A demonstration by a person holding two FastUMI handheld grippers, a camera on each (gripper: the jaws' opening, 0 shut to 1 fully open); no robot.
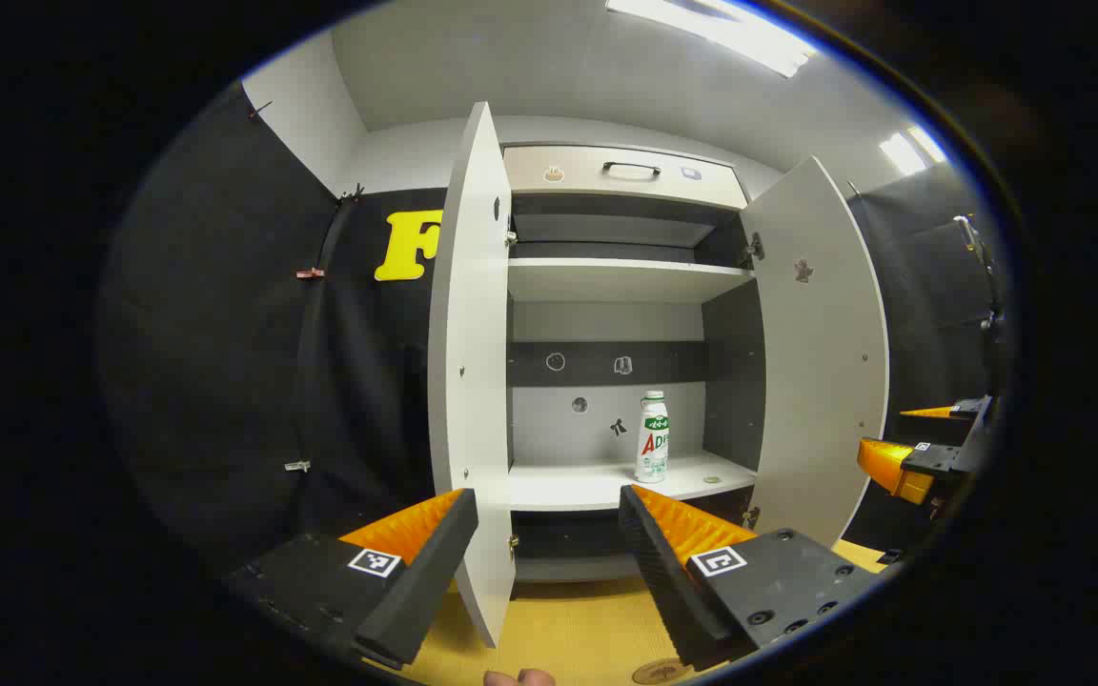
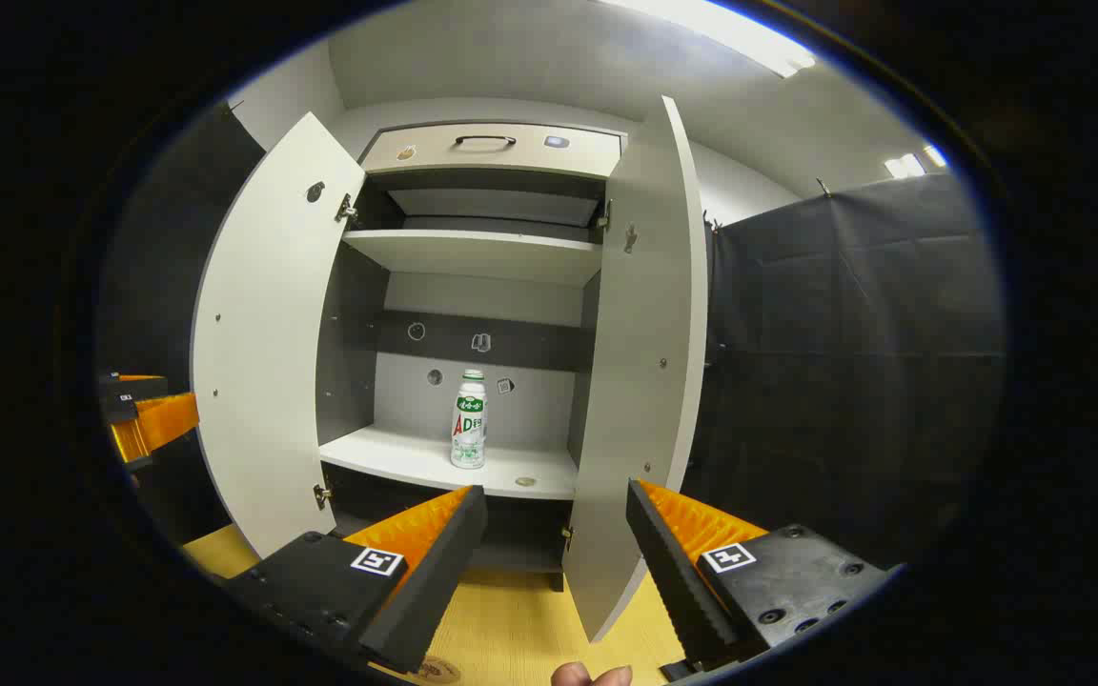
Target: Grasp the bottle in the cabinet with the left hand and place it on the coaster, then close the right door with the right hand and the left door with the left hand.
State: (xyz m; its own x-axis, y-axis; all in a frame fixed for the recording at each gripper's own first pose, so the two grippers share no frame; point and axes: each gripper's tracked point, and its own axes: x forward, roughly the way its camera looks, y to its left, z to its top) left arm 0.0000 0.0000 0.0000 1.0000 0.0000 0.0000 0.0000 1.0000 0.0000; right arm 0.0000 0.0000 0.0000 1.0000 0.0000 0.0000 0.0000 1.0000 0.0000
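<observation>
I am holding my left gripper (image 1: 547, 505) and right gripper (image 2: 557, 500) wide apart, gripping nothing. The bottle (image 1: 652, 436) is standing upright on the open cabinet's (image 1: 606, 276) lower shelf.

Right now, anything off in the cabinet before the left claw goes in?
Nothing stands out. The bottle stands upright on the lower shelf, no spill around it. Both doors, left and right, hang open and look straight.

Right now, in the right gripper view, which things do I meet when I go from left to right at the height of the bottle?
Left tongs → left door → bottle → right door → black cloth wall.
</observation>
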